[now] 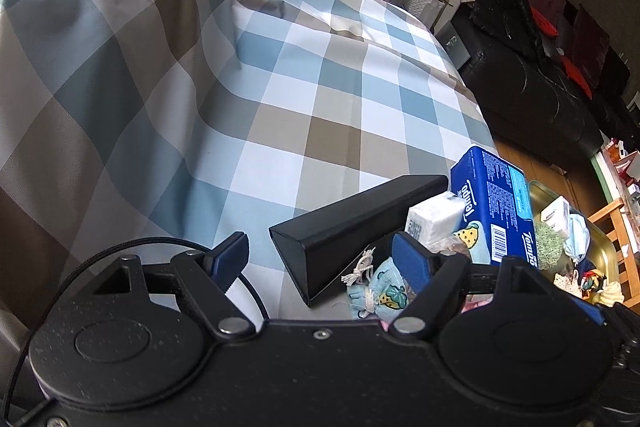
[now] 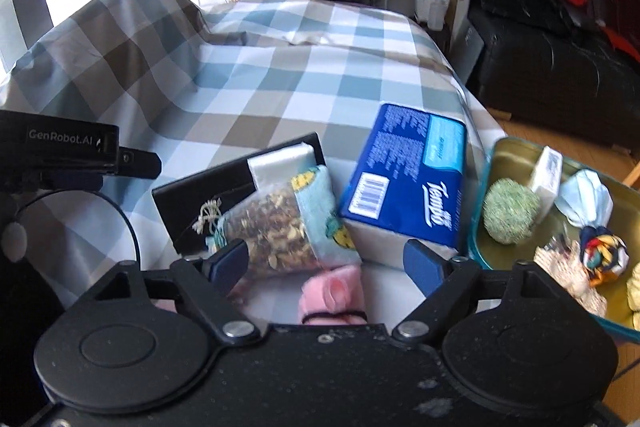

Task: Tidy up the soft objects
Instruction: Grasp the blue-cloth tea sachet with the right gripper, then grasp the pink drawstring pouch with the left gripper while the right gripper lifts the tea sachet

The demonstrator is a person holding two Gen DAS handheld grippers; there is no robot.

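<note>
Right gripper [image 2: 328,259] is seen spread wide, nothing between its fingers; lower centre of its view, a pink roll [image 2: 334,293] lies just beyond, partly cut off by the gripper body. Left gripper [image 1: 320,255] is likewise released and empty. Sachet [image 2: 280,223] rests on the black box [image 2: 192,203], probably staged for sorting. Tissue pack [image 2: 404,179] leans centre-right, beside the tin [image 2: 508,155]. In the tin, right edge: green ball [image 2: 510,211], mask [image 2: 586,197], other soft items blurred and unidentifiable. Checked cover [image 2: 304,67] fills the upper frame; what it drapes is hidden.
</note>
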